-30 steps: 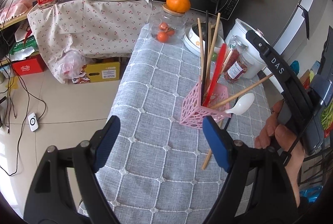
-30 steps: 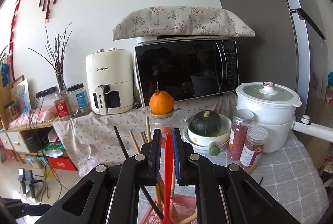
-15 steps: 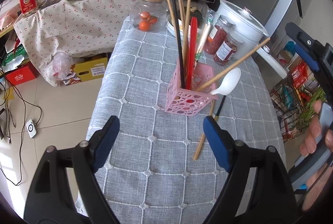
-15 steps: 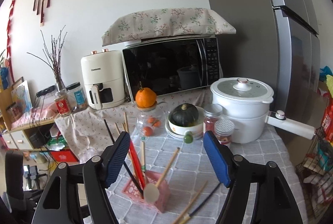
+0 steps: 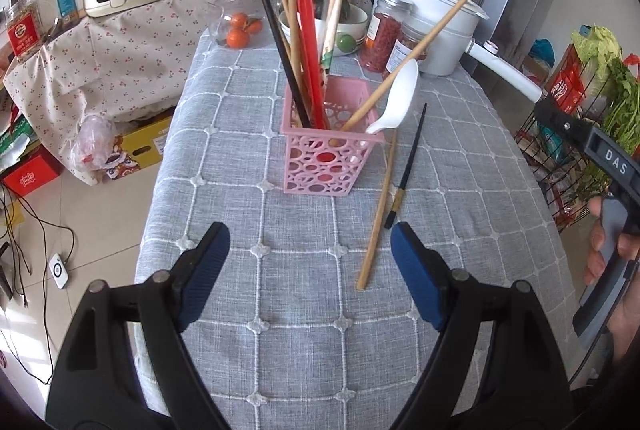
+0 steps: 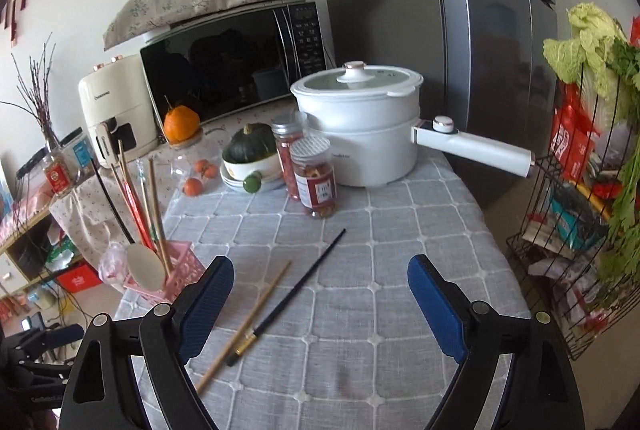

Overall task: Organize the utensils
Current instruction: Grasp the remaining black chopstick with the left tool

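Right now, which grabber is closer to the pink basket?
Left, I'd say. The left gripper faces the pink basket head on, just short of it. The right gripper, jaws opening on nothing, sits off to the basket's side, over the loose chopsticks.

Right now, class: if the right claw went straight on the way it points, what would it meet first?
Probably the grey tablecloth just right of the black chopstick; the right claw, opening with nothing between its fingers, points down at bare cloth. Depth is uncertain.

Left gripper point(image 5: 310, 266) wide; right gripper point(image 6: 320, 294) jaws opening, empty.
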The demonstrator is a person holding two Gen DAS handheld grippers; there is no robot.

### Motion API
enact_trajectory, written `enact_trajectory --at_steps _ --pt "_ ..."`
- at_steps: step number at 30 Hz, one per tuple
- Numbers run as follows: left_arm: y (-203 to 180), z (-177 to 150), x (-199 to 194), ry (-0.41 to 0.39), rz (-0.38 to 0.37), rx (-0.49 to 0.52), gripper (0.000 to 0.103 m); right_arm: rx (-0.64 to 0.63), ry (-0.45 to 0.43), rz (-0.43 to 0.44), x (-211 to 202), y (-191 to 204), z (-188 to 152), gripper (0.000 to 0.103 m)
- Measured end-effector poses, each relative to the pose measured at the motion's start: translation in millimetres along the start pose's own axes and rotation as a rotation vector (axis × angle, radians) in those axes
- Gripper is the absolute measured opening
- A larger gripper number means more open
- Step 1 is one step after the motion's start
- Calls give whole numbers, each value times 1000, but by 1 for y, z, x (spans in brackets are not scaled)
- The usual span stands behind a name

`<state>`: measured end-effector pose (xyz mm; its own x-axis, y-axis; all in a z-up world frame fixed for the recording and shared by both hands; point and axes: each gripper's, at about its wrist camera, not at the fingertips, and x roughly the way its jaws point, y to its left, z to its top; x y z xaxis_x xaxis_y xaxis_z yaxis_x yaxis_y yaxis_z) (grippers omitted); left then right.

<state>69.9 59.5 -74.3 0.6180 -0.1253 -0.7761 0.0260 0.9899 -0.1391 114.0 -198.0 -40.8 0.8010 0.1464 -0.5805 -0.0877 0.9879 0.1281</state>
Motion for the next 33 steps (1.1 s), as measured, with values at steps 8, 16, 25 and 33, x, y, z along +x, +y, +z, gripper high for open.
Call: enact_trajectory --at_steps 8,16,25,33 --pt "-36 -21 15 -47 -23 145 79 1 135 1 43 -12 -15 90" --pt "-95 -11 54 -17 -35 231 38 -28 154 -21 44 -41 -20 90" --pt "-146 27 121 -24 -26 226 30 2 157 -34 38 -82 -26 90" --pt "-174 61 168 23 -9 282 30 77 137 -40 27 -112 -25 90"
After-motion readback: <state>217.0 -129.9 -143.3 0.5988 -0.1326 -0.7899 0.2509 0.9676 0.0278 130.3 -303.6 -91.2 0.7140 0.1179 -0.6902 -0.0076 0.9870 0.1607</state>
